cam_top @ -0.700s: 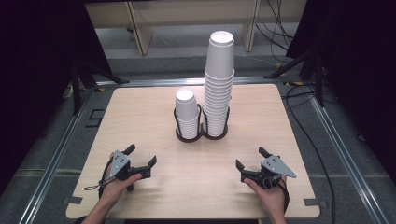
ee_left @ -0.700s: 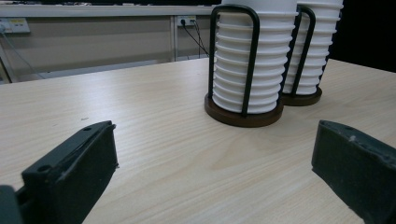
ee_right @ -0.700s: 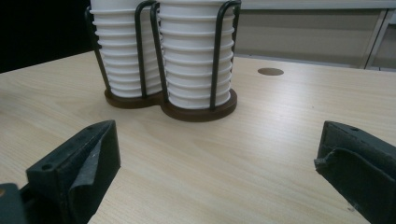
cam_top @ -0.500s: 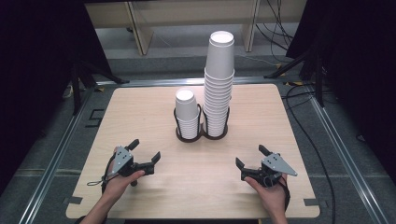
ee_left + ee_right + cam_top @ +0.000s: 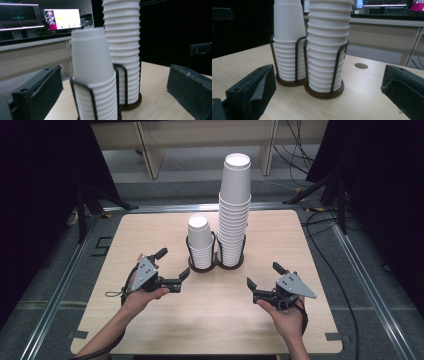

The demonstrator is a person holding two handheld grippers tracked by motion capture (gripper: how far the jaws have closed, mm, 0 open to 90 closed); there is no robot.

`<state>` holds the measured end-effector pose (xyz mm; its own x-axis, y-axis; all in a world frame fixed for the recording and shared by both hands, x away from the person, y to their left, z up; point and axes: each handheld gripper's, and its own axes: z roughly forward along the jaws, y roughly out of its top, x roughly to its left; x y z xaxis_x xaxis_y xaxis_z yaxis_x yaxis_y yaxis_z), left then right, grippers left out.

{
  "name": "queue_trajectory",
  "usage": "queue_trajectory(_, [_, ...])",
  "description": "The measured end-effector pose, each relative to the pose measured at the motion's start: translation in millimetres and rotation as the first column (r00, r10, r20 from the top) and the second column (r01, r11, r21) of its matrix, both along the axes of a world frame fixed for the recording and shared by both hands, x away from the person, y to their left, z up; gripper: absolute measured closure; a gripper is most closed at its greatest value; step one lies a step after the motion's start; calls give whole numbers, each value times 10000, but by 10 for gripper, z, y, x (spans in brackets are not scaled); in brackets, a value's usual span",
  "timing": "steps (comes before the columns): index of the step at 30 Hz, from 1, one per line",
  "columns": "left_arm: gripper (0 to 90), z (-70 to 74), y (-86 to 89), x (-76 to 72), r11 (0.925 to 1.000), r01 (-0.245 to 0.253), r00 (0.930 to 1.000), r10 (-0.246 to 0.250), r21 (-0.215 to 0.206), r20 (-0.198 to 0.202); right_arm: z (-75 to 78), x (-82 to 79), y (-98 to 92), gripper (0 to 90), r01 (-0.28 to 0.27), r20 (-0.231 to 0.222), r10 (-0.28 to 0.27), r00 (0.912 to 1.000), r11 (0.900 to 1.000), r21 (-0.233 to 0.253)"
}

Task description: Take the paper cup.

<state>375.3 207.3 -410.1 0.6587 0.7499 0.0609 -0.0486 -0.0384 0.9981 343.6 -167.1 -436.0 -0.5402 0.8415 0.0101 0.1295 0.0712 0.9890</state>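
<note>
Left gripper point(image 5: 172, 268), jaws spread, faces the short cup stack point(image 5: 200, 242); centre its top cup between them. Right gripper point(image 5: 263, 277) gapes too.

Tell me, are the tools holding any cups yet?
No. The left tool and right tool are both open and empty, apart from the cup stacks.

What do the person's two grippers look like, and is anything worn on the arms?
Both the left gripper and the right gripper are black with two blocky jaws and a grey three-cornered plate on top. A dark cable trails from each. Forearms look bare, no sleeves.
</note>
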Motion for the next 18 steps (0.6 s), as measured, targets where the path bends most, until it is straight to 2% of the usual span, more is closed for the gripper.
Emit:
queue_trajectory(1, [0, 50, -27, 38, 9999, 109, 9999, -110, 78, 130, 39, 19, 15, 2, 89, 81, -89, 9999, 10000, 10])
queue_trajectory(3, [0, 133, -84, 106, 9998, 71, 9991, -78, 169, 421, 117, 83, 45, 2, -170, 200, 169, 9997, 9998, 51])
queue_trajectory(4, [0, 163, -116, 146, 9997, 65, 9985, -77, 226, 548, 160, 103, 62, 2, -144, 81, 143, 9999, 9998, 150])
queue_trajectory(5, [0, 189, -150, 181, 9997, 113, 9984, -124, 196, 553, 206, 129, 68, 2, -54, 340, 49, 9994, 9999, 155])
queue_trajectory(6, [0, 189, -150, 181, 9997, 113, 9984, -124, 196, 553, 206, 129, 68, 2, -54, 340, 49, 9994, 9999, 155])
queue_trajectory(8, [0, 277, -270, 275, 9993, 323, 9979, -333, 190, 553, 351, 202, 102, 2, -134, 490, 125, 9987, 9998, 174])
queue_trajectory(9, [0, 313, -306, 309, 9989, 389, 9973, -405, 268, 613, 404, 234, 97, 2, -44, 712, 42, 9975, 10000, 35])
queue_trajectory(10, [0, 313, -306, 309, 9989, 389, 9973, -405, 268, 613, 404, 234, 97, 2, -44, 712, 42, 9975, 10000, 35])
queue_trajectory(11, [0, 371, -373, 367, 9983, 483, 9966, -504, 335, 651, 519, 291, 105, 2, -54, 711, 41, 9975, 9998, 192])
queue_trajectory(13, [0, 449, -458, 437, 9963, 676, 9948, -713, 526, 721, 608, 356, 105, 2, -17, 1029, -3, 9947, 9998, 194])
queue_trajectory(14, [0, 449, -458, 437, 9963, 676, 9948, -713, 526, 721, 663, 384, 99, 2, 7, 1041, -26, 9946, 9998, 175])
queue_trajectory(15, [0, 507, -526, 490, 9948, 803, 9936, -850, 633, 744, 714, 414, 105, 2, 34, 1073, -72, 9942, 9994, 358])
queue_trajectory(16, [0, 507, -526, 490, 9948, 803, 9936, -850, 633, 744, 714, 414, 105, 2, 34, 1073, -72, 9942, 9994, 358])
queue_trajectory(17, [0, 582, -614, 541, 9938, 934, 9927, -977, 610, 706, 836, 489, 105, 1, 10, 1286, -59, 9917, 9993, 382])
queue_trajectory(18, [0, 582, -614, 541, 9938, 934, 9927, -977, 610, 706, 874, 513, 114, 1, -83, 1278, 30, 9918, 9991, 408])
